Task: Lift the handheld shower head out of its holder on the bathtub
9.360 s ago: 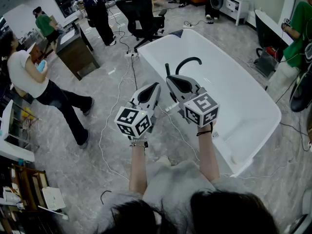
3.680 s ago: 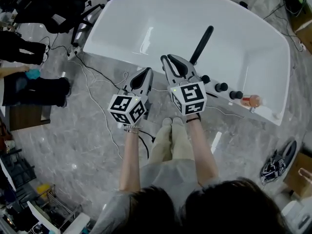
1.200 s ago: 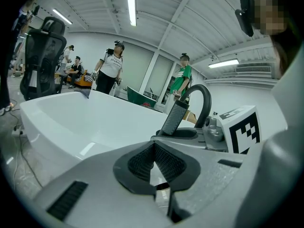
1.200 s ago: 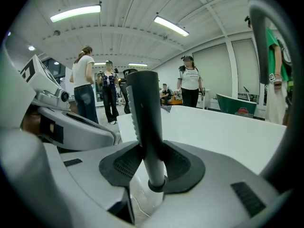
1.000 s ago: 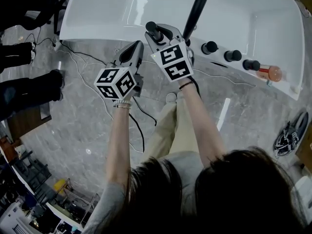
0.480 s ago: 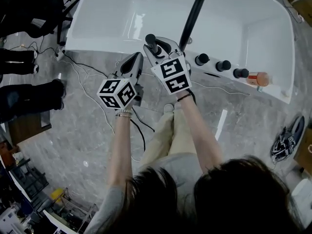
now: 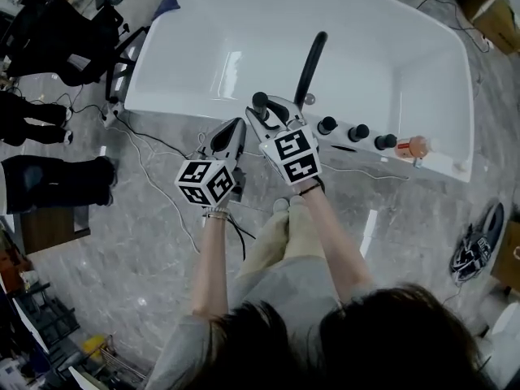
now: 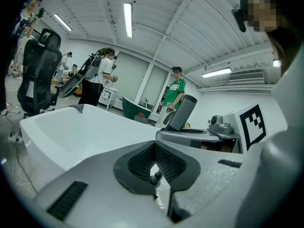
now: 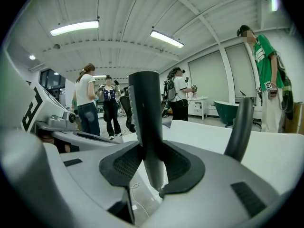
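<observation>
Being clamped upright in the right claw (image 9: 151,164), the slim dark-grey handheld shower head (image 9: 145,108) is best being drawn straight up. The left claw (image 8: 154,161) is being carried shut, empty.

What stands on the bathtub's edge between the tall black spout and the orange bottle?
Three black knobs stand there in a row; the head view shows them.

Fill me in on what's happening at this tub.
A person stands beside a white bathtub with a gripper in each hand. The right gripper is clamped on the handle of the dark shower head, which stands upright between its fingers. The handle's lower end shows below them, so it looks clear of its holder. The left gripper is beside it, shut, with nothing clearly held.
</observation>
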The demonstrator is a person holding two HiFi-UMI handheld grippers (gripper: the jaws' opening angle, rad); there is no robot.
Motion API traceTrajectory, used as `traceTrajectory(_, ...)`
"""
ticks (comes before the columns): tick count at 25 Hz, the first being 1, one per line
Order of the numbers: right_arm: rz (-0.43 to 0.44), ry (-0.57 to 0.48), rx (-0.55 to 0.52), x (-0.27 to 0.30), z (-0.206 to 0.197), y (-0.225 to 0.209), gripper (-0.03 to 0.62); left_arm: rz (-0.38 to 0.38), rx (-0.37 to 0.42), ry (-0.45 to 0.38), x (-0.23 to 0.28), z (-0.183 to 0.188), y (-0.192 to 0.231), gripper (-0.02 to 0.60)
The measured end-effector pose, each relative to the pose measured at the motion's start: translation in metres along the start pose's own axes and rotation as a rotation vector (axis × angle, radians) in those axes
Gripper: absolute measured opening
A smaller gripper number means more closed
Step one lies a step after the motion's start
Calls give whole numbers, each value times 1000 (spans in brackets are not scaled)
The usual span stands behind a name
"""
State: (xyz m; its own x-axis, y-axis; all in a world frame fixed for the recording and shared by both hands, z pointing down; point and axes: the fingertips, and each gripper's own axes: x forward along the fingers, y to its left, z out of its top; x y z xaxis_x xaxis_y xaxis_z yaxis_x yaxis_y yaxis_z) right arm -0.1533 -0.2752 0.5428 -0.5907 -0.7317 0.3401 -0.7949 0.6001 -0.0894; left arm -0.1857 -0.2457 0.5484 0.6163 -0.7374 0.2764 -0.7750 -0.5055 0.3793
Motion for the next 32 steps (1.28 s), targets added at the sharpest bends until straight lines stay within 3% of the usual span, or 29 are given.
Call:
traceTrajectory(9, 31, -51, -27, -34, 49, 8, 132, -30, 25, -57, -20, 41, -30, 5)
traceTrajectory(32, 61, -183, -76, -123, 136, 35, 133, -156, 212, -141, -81, 116, -104, 5)
